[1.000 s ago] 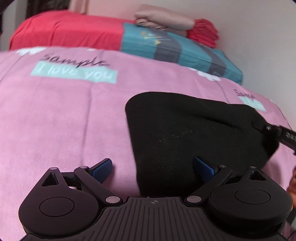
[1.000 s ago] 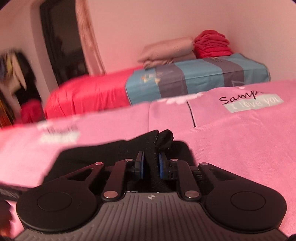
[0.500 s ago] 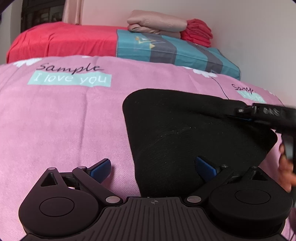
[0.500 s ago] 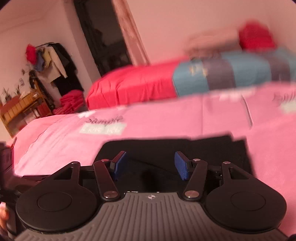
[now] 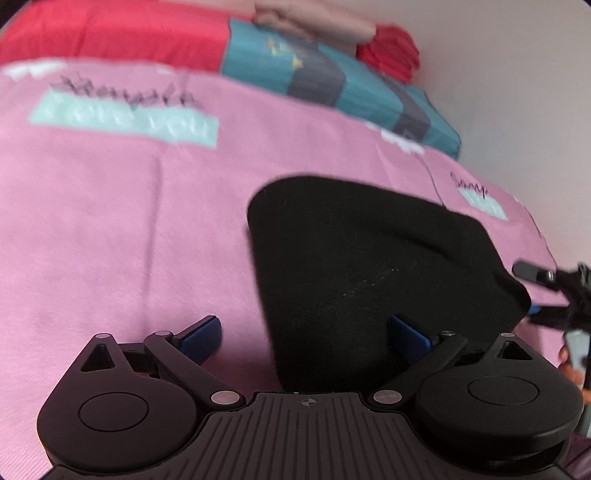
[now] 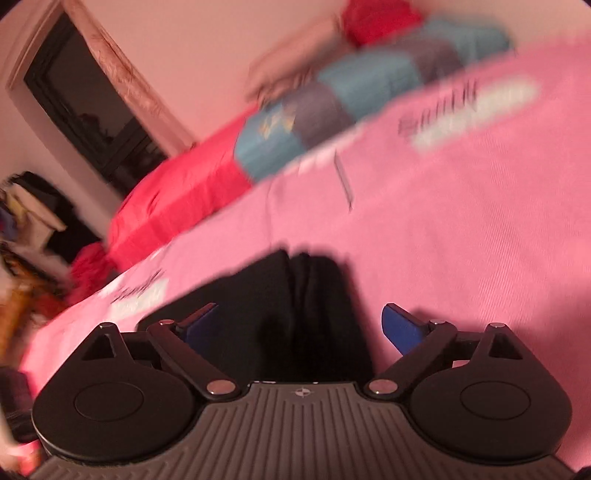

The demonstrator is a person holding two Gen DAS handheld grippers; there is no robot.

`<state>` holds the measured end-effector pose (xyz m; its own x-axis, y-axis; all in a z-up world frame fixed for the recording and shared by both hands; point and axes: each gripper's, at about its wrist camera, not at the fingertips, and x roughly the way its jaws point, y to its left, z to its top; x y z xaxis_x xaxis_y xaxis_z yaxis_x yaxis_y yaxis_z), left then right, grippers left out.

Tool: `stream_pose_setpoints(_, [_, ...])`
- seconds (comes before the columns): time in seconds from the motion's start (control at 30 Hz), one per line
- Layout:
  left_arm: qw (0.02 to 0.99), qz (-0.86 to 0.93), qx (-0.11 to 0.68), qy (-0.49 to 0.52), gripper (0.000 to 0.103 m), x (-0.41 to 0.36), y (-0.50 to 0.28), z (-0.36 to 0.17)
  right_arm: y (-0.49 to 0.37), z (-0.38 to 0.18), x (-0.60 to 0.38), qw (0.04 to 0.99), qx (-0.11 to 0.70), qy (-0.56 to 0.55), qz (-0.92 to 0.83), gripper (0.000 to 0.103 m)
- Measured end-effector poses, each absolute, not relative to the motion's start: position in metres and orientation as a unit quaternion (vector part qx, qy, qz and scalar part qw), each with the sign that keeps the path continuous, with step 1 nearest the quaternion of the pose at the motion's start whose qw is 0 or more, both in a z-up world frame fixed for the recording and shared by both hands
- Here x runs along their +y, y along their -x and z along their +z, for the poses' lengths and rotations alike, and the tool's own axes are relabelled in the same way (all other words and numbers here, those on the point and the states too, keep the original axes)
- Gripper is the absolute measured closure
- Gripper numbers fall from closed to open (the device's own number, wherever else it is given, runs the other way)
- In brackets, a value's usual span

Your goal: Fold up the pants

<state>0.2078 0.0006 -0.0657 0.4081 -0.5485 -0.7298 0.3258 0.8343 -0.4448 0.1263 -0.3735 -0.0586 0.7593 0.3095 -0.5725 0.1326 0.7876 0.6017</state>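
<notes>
**Black pants folded on the pink bed, both tongs wide**

Folded into a compact black bundle, the pants (image 5: 373, 273) on the pink bed cover (image 5: 129, 240), right of centre in the left wrist view, flat against the fabric. Layered edges of the bundle visible in the right wrist view (image 6: 295, 317), stacked side by side.

Left tongs (image 5: 306, 334) spread wide, gripping nothing: one blue pad (image 5: 201, 332) over bare pink cover just beside the pants, the other (image 5: 408, 338) over the black cloth. Contact with the cloth hard to tell.

Right tongs (image 6: 301, 326) also spread wide, just opened from a tight pinch. Pants between the two blue pads (image 6: 402, 328) but not pressed by either; one pad in front of the black cloth, the other over pink cover. Same tongs seen from the side at the right edge of the left wrist view (image 5: 550, 291), close to the near corner of the bundle.

Printed "Sample" lettering and pale teal labels (image 5: 122, 120) scattered over the cover. Farther back, a red sheet (image 5: 110, 33) and a teal-and-grey striped pillow (image 5: 332, 85), topped by a folded beige blanket (image 5: 314, 18) and a red cloth (image 5: 391, 51). Both views blurred.
</notes>
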Motion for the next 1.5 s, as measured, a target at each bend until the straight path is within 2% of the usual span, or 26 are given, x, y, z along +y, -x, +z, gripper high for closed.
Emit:
stream_pose_setpoints(0.03, [0.824,-0.272,0.481,0.129,0.0,-0.001,-0.212,-0.069,-0.128,-0.067,-0.374,0.865,0.361,-0.341,0.072,0.005])
stream_pose_setpoints(0.1, [0.816,-0.284,0.483,0.141,0.0,-0.009,-0.218,-0.071,-0.128,-0.074,-0.369,0.863,0.371,-0.337,0.068,0.008])
stream_pose_setpoints(0.17, [0.806,-0.303,0.486,0.149,0.0,-0.019,-0.218,-0.07,-0.125,-0.073,-0.362,0.874,0.36,-0.322,0.049,0.028])
stream_pose_setpoints(0.23, [0.817,-0.292,0.479,0.132,0.0,-0.027,-0.207,-0.056,-0.118,-0.069,-0.357,0.871,0.353,-0.337,0.065,0.058])
stream_pose_setpoints(0.33, [0.833,-0.305,0.449,0.104,0.0,-0.026,-0.175,-0.023,-0.096,-0.045,-0.352,0.878,0.338,-0.33,0.076,0.06])
stream_pose_setpoints(0.5, [0.823,-0.324,0.457,0.092,0.0,-0.012,-0.109,0.01,-0.028,-0.005,-0.351,0.871,0.328,-0.345,0.119,0.06])
stream_pose_setpoints(0.57, [0.827,-0.317,0.458,0.078,0.0,-0.007,-0.087,0.003,-0.001,-0.006,-0.355,0.859,0.335,-0.362,0.136,0.056])
stream_pose_setpoints(0.6, [0.828,-0.307,0.464,0.065,0.0,-0.006,-0.078,-0.006,0.009,-0.013,-0.355,0.851,0.347,-0.367,0.143,0.049])
stream_pose_setpoints(0.7, [0.836,-0.244,0.49,0.025,0.0,-0.007,-0.069,-0.035,0.022,-0.029,-0.35,0.878,0.379,-0.284,0.07,0.046])
stream_pose_setpoints(0.77, [0.842,-0.232,0.485,0.052,0.0,0.0,-0.064,-0.04,0.035,-0.017,-0.342,0.922,0.329,-0.203,0.01,0.045])
stream_pose_setpoints(0.87, [0.848,-0.218,0.479,0.057,0.0,-0.001,-0.062,-0.039,0.037,0.007,-0.315,0.949,0.268,-0.153,0.068,0.042])
stream_pose_setpoints(0.97, [0.857,-0.201,0.474,0.039,0.0,-0.003,-0.054,-0.037,0.012,0.008,-0.281,0.938,0.284,-0.127,0.156,0.04])
stream_pose_setpoints(1.03, [0.861,-0.194,0.47,0.028,0.0,-0.005,-0.051,-0.035,-0.014,-0.008,-0.269,0.915,0.325,-0.135,0.195,0.045])
stream_pose_setpoints(1.07, [0.863,-0.191,0.467,0.022,0.0,-0.005,-0.052,-0.033,-0.025,-0.015,-0.268,0.912,0.34,-0.139,0.183,0.048])
stream_pose_setpoints(1.13, [0.866,-0.188,0.463,0.014,0.0,-0.005,-0.05,-0.031,-0.037,-0.019,-0.274,0.931,0.326,-0.122,0.106,0.09])
stream_pose_setpoints(1.17, [0.867,-0.187,0.461,0.009,0.0,-0.005,-0.051,-0.031,-0.034,-0.014,-0.276,0.937,0.317,-0.127,0.077,0.09])
stream_pose_setpoints(1.2, [0.868,-0.187,0.459,0.004,0.0,-0.006,-0.049,-0.03,-0.028,-0.011,-0.278,0.939,0.308,-0.136,0.073,0.079])
stream_pose_setpoints(1.23, [0.869,-0.186,0.458,-0.001,0.0,-0.006,-0.05,-0.029,-0.022,-0.006,-0.277,0.939,0.303,-0.138,0.083,0.053])
stream_pose_setpoints(1.3, [0.87,-0.186,0.456,-0.006,0.0,-0.007,-0.051,-0.027,-0.006,0.0,-0.268,0.943,0.3,-0.11,0.096,0.025])
stream_pose_setpoints(1.43, [0.872,-0.188,0.452,-0.015,0.0,-0.009,-0.05,-0.027,0.023,-0.014,-0.26,0.942,0.325,-0.027,0.076,0.026])
stream_pose_setpoints(1.5, [0.873,-0.187,0.45,-0.019,0.0,-0.008,-0.049,-0.026,0.028,-0.025,-0.262,0.939,0.339,-0.014,0.054,0.02])
